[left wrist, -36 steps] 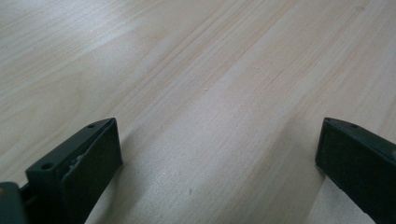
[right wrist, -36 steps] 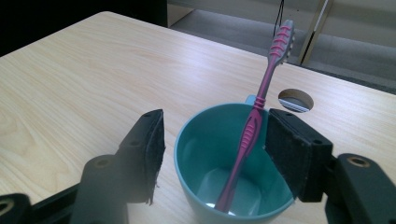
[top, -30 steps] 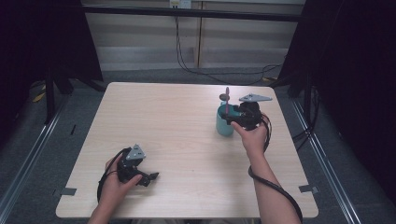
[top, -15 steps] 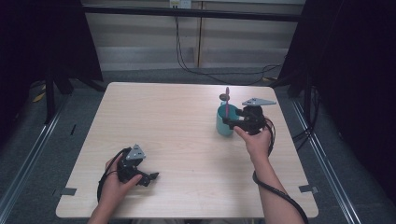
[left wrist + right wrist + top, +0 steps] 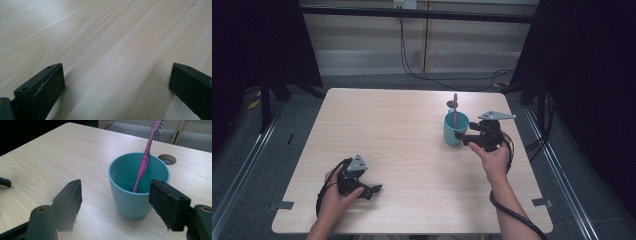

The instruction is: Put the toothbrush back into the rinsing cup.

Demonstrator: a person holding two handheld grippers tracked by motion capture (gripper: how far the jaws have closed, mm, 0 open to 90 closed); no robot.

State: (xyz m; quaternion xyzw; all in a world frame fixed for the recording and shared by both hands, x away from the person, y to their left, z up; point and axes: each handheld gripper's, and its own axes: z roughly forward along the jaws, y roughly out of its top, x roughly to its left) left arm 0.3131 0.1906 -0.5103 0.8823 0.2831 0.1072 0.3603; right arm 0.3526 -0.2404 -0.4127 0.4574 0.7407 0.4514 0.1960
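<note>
A teal cup (image 5: 455, 129) (image 5: 132, 202) stands upright on the right half of the wooden table (image 5: 402, 145). A pink toothbrush (image 5: 455, 110) (image 5: 145, 162) leans inside it, head up. My right gripper (image 5: 463, 139) (image 5: 115, 187) sits just right of the cup at table height and points at it. Its jaws have just been opening and stand wide, with the cup ahead of the pads and untouched. At the front left, my left gripper (image 5: 374, 190) (image 5: 116, 82) rests low on the table, open, with bare wood between its pads.
A round cable hole (image 5: 452, 104) (image 5: 167, 159) lies in the table just behind the cup. Dark curtains hang at both sides, and cables run along the floor beyond the far edge. Bare wood spans the table's middle.
My right gripper has drawn back to the right, off the cup, and its jaws have spread wider. The cup and toothbrush stay put. My left gripper has not moved.
</note>
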